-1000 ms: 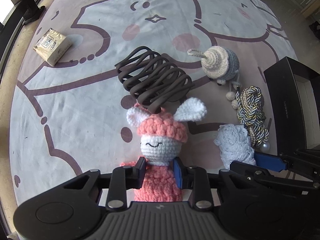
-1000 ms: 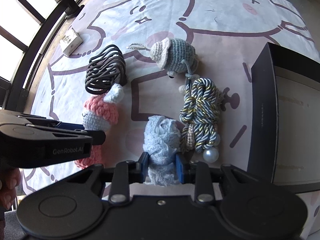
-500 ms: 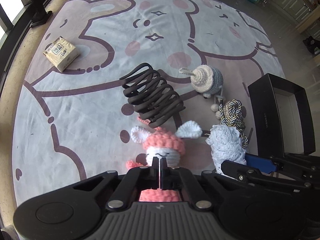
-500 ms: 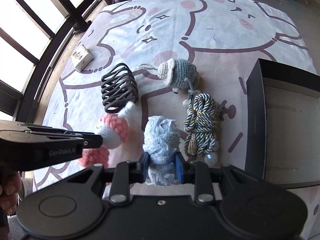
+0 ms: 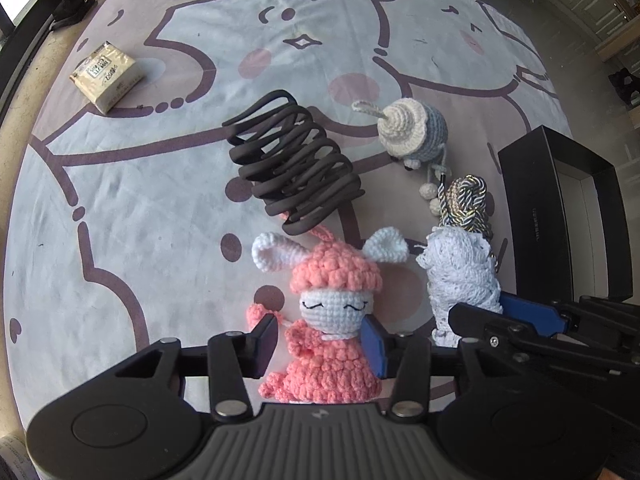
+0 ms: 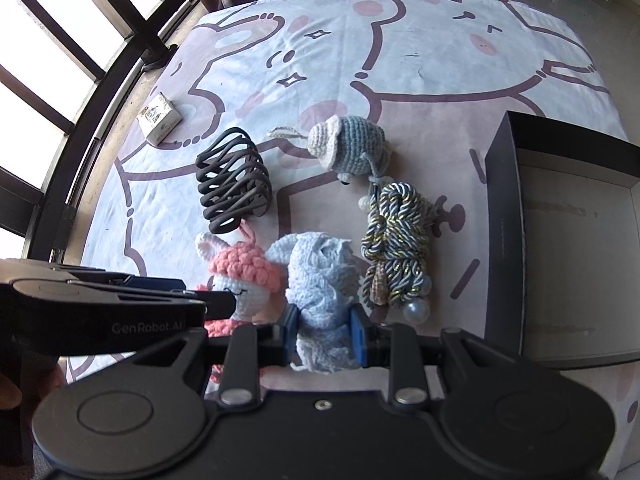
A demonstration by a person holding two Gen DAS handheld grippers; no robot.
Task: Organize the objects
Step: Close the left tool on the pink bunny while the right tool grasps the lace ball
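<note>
The left hand-held gripper (image 5: 320, 340) is opening its jaws around the pink-and-white crocheted bunny doll (image 5: 332, 320); half a second ago they were pressed together above the doll, and now they are standing apart with the doll's neck and shoulders between them, pads not visibly pressing. This is judged to be a re-approach for a grasp, not yet a hold. The doll is lying on the cartoon-printed mat (image 5: 160, 200), just below the dark coiled wire holder (image 5: 294, 168).

The right hand-held gripper (image 6: 324, 332) is staying clamped on the pale blue lace bundle (image 6: 320, 280), as it was a second ago.

The right wrist view is showing the open black rectangular box (image 6: 504, 240) and its bare interior, judged the likely destination, which the left view is cutting off. The left view alone is showing the gap between the left pads and the doll.
</note>
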